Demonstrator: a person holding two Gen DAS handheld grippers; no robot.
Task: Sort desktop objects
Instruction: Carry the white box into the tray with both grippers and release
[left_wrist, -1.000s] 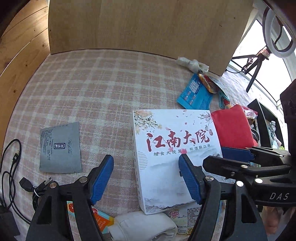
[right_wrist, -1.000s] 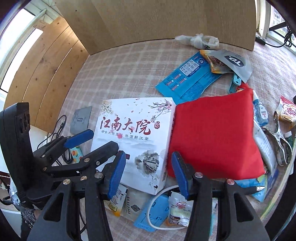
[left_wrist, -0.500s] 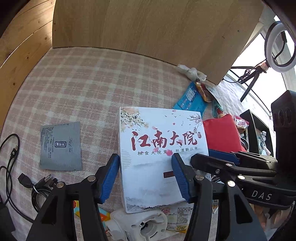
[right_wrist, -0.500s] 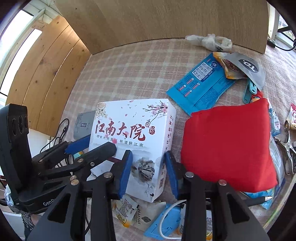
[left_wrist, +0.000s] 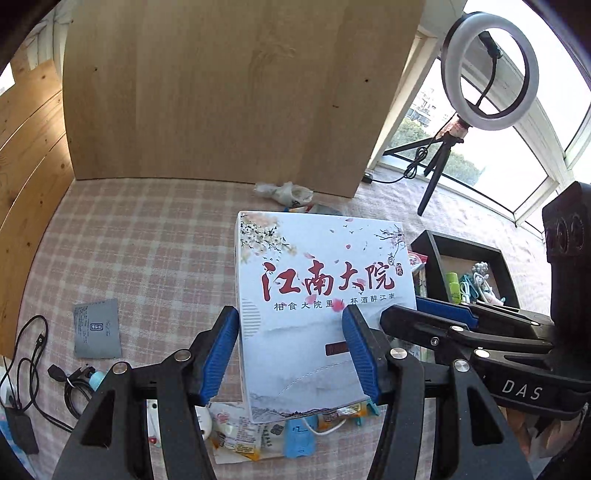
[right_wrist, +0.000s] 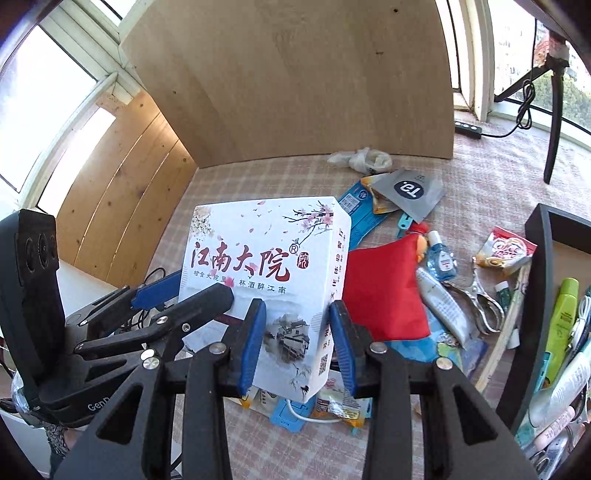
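Observation:
A white box with red Chinese characters (left_wrist: 317, 295) is lifted and tilted above the checked tablecloth. My left gripper (left_wrist: 291, 354) is shut on its near left part. My right gripper (right_wrist: 297, 341) is shut on its near right corner (right_wrist: 295, 332). Each gripper shows in the other's view: the right one (left_wrist: 480, 332) at the box's right edge, the left one (right_wrist: 166, 314) at its left edge. Small packets and a blue item (left_wrist: 299, 435) lie on the cloth under the box.
A red cloth pouch (right_wrist: 384, 291), blue packets (right_wrist: 365, 210), a grey pouch (right_wrist: 406, 192), tubes and tongs (right_wrist: 476, 306) lie right of the box. A black tray (left_wrist: 461, 266) holds several items. A grey sachet (left_wrist: 96, 328) and cables (left_wrist: 26, 354) lie left. A wooden board (left_wrist: 221, 92) stands behind.
Both grippers have closed on the white box and lifted it off the cloth, tilting its far edge up. Packets that lay under it are uncovered.

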